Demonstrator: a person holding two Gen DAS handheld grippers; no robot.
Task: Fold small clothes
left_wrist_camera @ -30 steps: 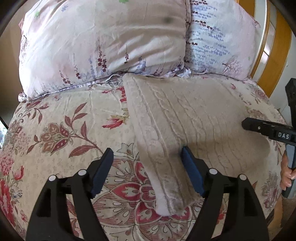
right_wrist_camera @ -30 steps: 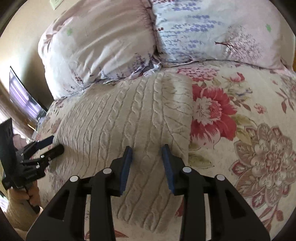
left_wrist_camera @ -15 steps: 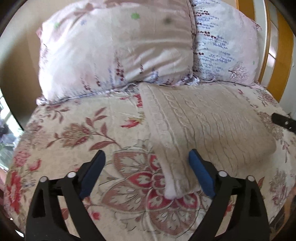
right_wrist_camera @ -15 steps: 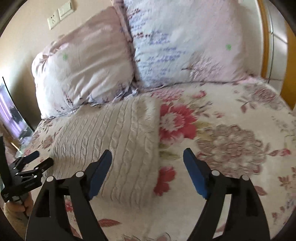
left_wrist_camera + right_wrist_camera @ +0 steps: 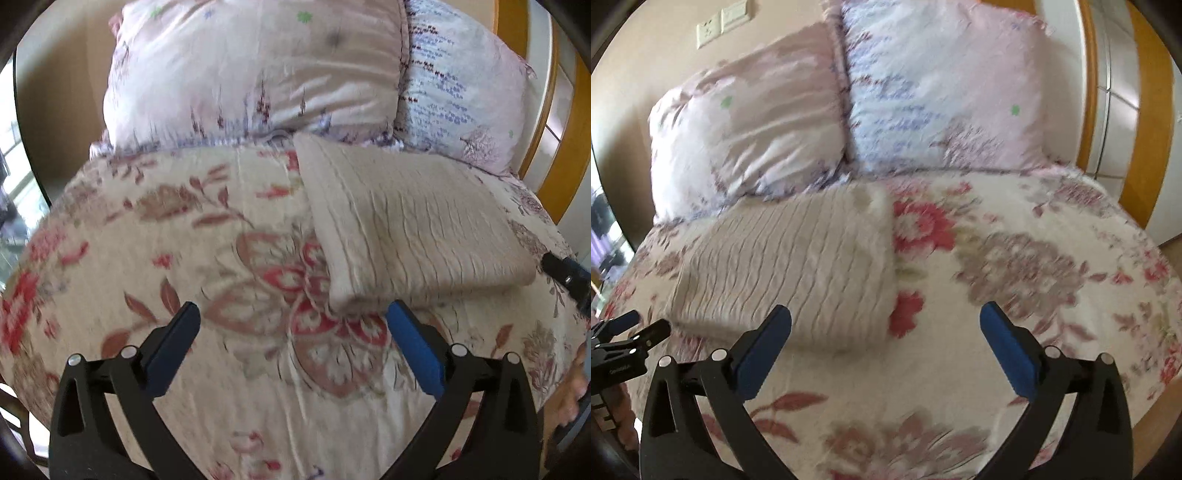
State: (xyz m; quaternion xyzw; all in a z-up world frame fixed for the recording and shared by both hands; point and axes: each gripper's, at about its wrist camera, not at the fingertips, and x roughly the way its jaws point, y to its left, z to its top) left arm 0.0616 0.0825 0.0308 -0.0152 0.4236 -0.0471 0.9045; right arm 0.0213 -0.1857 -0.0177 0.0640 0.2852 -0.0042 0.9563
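Observation:
A folded cream cable-knit sweater (image 5: 406,229) lies flat on the floral bedspread (image 5: 166,258), its far edge against the pillows. It also shows in the right wrist view (image 5: 798,266). My left gripper (image 5: 293,321) is open and empty, held just short of the sweater's near corner. My right gripper (image 5: 884,325) is open and empty, near the sweater's near right corner. The left gripper's tips (image 5: 631,328) show at the left edge of the right wrist view. The right gripper's tip (image 5: 565,273) shows at the right edge of the left wrist view.
Two floral pillows (image 5: 258,70) (image 5: 461,92) stand against the wall behind the sweater. A wooden frame (image 5: 554,122) rises on the right. A wall socket (image 5: 709,31) is above the pillows. The bedspread (image 5: 1034,266) extends right of the sweater.
Both grippers have let go of the sweater and pulled back from it. The right gripper opened wide. The sweater stays folded on the bed.

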